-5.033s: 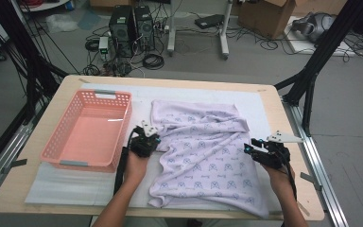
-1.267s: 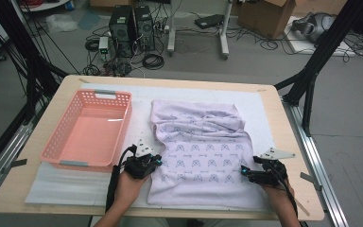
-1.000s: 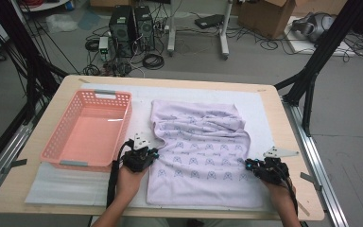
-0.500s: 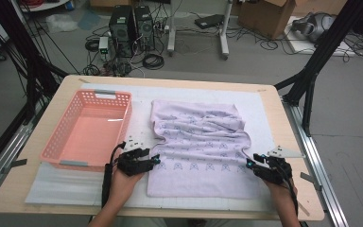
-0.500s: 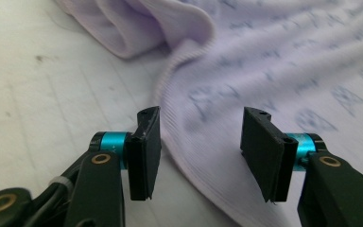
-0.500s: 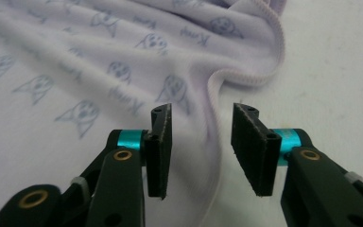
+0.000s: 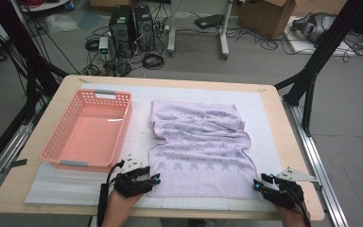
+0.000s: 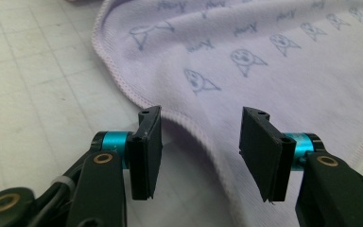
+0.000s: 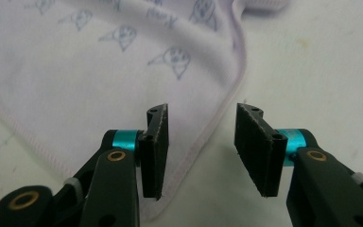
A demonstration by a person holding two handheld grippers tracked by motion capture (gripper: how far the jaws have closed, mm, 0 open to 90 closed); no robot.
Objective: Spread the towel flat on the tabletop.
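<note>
A lilac towel (image 7: pixel 201 151) printed with small faces lies spread on the white mat, its far end still rumpled. My left gripper (image 7: pixel 155 179) rests at the towel's near left corner. Its jaws have just been opening and stand open; in the left gripper view (image 8: pixel 201 142) the towel's hem (image 8: pixel 123 90) runs under the gap, untouched by the pads. My right gripper (image 7: pixel 258 184) sits at the near right corner. It has also just been opening and is open (image 9: pixel 201 142), with the towel's edge (image 9: pixel 217 118) lying loose below the jaws.
An empty pink plastic basket (image 7: pixel 97 93) stands left of the towel on the white mat (image 7: pixel 264 118). The wooden table's front edge (image 7: pixel 208 213) is just under both hands. Black frame posts stand at the table's sides, and computers and cables lie on the floor behind.
Both grippers drew the towel's near edge toward the person, flattening it. Then their jaws opened, let the corners go and backed off a little.
</note>
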